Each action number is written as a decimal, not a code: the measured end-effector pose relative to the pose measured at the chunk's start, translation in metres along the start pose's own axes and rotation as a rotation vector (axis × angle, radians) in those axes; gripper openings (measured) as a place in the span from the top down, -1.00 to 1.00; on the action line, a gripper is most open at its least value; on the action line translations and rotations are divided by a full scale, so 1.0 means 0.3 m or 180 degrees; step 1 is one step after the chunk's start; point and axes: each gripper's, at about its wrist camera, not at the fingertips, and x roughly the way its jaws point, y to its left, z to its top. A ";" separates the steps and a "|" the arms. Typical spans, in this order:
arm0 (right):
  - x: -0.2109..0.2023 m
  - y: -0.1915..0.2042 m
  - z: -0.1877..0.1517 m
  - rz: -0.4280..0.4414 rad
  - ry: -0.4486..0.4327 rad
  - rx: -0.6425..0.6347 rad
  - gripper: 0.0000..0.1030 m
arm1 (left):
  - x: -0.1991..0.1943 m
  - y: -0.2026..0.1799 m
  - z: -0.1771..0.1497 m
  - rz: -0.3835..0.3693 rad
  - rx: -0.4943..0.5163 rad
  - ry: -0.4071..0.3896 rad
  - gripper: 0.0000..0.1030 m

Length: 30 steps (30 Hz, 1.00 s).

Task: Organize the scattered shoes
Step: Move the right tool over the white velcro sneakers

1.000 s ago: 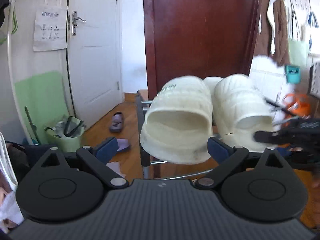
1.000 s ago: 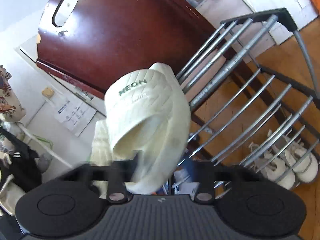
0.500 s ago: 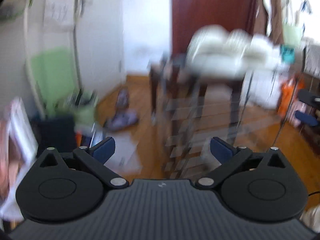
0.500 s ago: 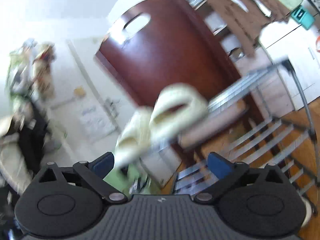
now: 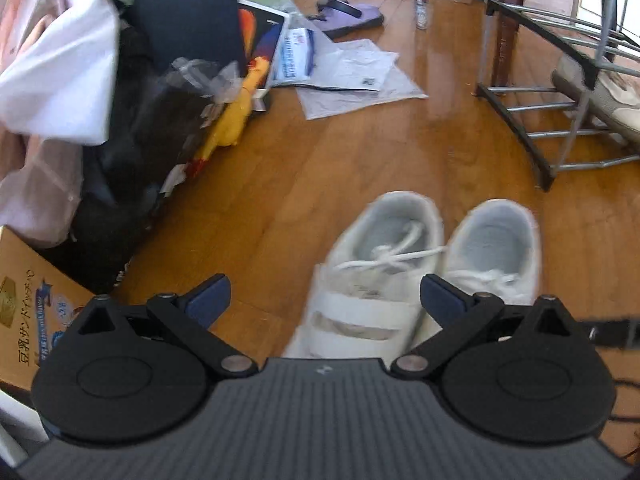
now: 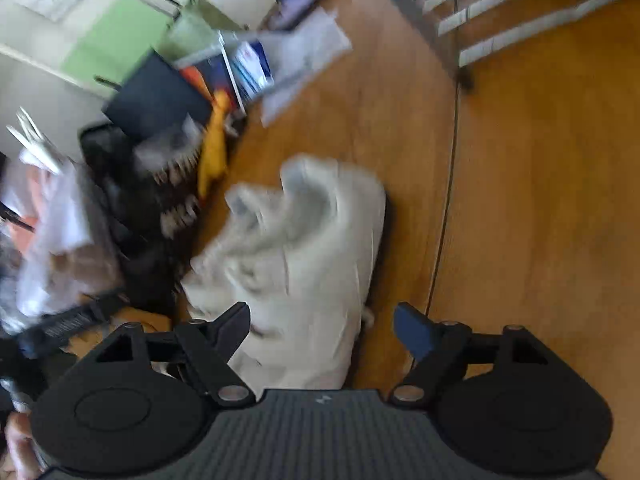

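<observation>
A pair of white sneakers lies side by side on the wooden floor. In the left wrist view the left sneaker (image 5: 376, 272) with two straps lies between my open fingers, and the right sneaker (image 5: 496, 248) lies beside it. My left gripper (image 5: 324, 296) is open and empty above them. In the blurred right wrist view the same white sneakers (image 6: 304, 256) lie under my right gripper (image 6: 324, 320), which is open and empty. A purple slipper (image 5: 352, 16) lies on the floor farther off.
The metal shoe rack (image 5: 560, 96) stands at the right. A pile of bags, a cardboard box (image 5: 28, 312), a yellow rubber chicken (image 5: 232, 120) and papers (image 5: 352, 76) lies at the left. A thin cable (image 6: 448, 184) runs across the floor.
Both grippers have let go of the cream slippers on top of the rack, swung down and now hover open over the white sneakers on the floor.
</observation>
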 end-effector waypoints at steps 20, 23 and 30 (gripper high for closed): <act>-0.047 -0.014 0.057 -0.0351 0.0253 -0.0564 -0.27 | 0.222 -0.274 -0.159 -0.1222 -0.0194 0.0661 -0.94; -0.147 -0.088 0.082 -0.0526 0.0230 -0.0564 -0.25 | 0.191 -0.476 -0.162 -0.1112 0.0181 0.0578 -0.96; -0.384 -0.287 0.133 -0.0738 0.0337 -0.0394 -0.26 | 0.142 -0.745 -0.117 -0.1636 0.0198 0.0494 -0.92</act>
